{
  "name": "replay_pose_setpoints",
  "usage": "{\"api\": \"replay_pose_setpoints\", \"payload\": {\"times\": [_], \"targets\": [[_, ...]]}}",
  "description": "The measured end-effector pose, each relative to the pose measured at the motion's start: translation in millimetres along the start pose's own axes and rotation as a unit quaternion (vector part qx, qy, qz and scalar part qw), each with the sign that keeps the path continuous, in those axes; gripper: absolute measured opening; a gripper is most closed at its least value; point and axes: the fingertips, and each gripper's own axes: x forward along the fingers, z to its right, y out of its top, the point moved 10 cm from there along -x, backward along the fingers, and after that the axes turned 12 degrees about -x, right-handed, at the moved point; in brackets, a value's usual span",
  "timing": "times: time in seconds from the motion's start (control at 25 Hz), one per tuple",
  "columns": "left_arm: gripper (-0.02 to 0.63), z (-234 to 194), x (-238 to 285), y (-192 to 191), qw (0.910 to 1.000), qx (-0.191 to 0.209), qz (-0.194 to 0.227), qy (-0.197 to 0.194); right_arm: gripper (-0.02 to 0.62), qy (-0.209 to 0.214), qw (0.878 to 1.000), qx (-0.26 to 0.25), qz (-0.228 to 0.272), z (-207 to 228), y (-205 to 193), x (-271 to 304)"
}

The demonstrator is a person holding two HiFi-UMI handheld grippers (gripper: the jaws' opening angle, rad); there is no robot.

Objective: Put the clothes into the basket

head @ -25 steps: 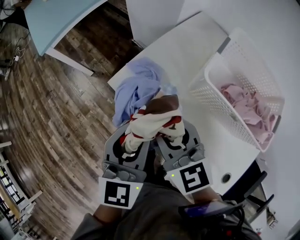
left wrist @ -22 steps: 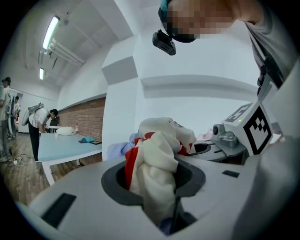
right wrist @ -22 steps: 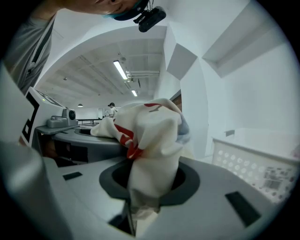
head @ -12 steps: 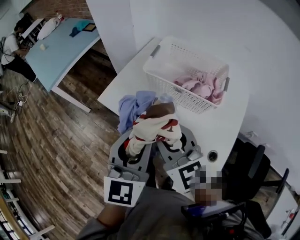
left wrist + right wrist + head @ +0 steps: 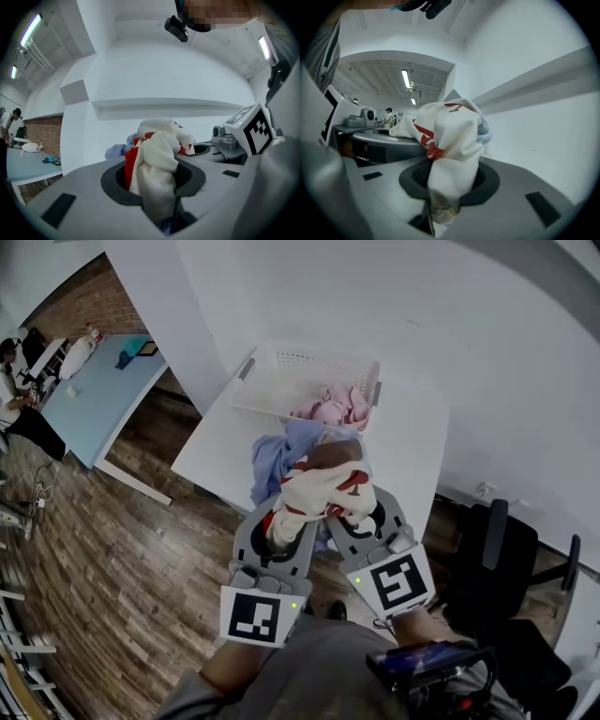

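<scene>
Left tongs: we see the left tongs (image 5: 158,190) closed narrow on the white-and-red garment (image 5: 323,486), with cloth bunching up out of the gap.
Right tongs: the right tongs (image 5: 440,197) clamp the same garment from the other side, with fabric wedged between the jaws.
Garment's place: we hold it in the air between both tongs, over the near edge of the white surface (image 5: 220,451) and outside the basket (image 5: 281,381).
Blue cloth: a light-blue cloth (image 5: 279,451) touches the bundle. From above we cannot tell whether it hangs or lies. Both gripper views show blue peeking out level with the bundle.
Basket: it sits at the far side of the surface by the wall, with pink clothes (image 5: 333,411) inside. Only the head view shows it.
Head view only: the wooden floor (image 5: 112,559), a dark chair (image 5: 497,559) and both tongs side by side.
Left gripper view only: the right tongs' marker cube (image 5: 248,130) seen from the side, and a brick wall (image 5: 42,133).
Right gripper view only: ceiling strip lights (image 5: 407,79) and a distant person (image 5: 388,115).
</scene>
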Motion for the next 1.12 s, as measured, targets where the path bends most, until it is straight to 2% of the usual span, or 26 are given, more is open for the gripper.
{"api": "replay_pose_setpoints", "payload": {"times": [0.32, 0.64, 0.8, 0.92, 1.12], "targets": [[0.146, -23.6, 73.0, 24.4, 0.9986, 0.011, -0.004, -0.052, 0.112, -0.058, 0.998, 0.002, -0.009, 57.4, 5.8, 34.3], [0.147, -58.8, 147.6, 95.6, 0.9915, 0.040, 0.045, -0.115, 0.115, -0.123, 0.991, -0.028, 0.036, 123.6, 56.7, 87.3], [0.150, -74.4, 178.2, 121.0, 0.9869, 0.040, 0.068, -0.141, 0.117, -0.143, 0.987, -0.044, 0.051, 150.9, 75.5, 108.1], [0.150, -89.8, 198.9, 118.5, 0.9869, 0.034, 0.055, -0.148, 0.119, -0.142, 0.988, -0.040, 0.033, 163.0, 67.8, 126.4], [0.170, -120.8, 236.7, 80.0, 0.9903, 0.006, -0.011, -0.138, 0.134, -0.131, 0.991, -0.008, -0.037, 173.3, 19.5, 161.9]]}}
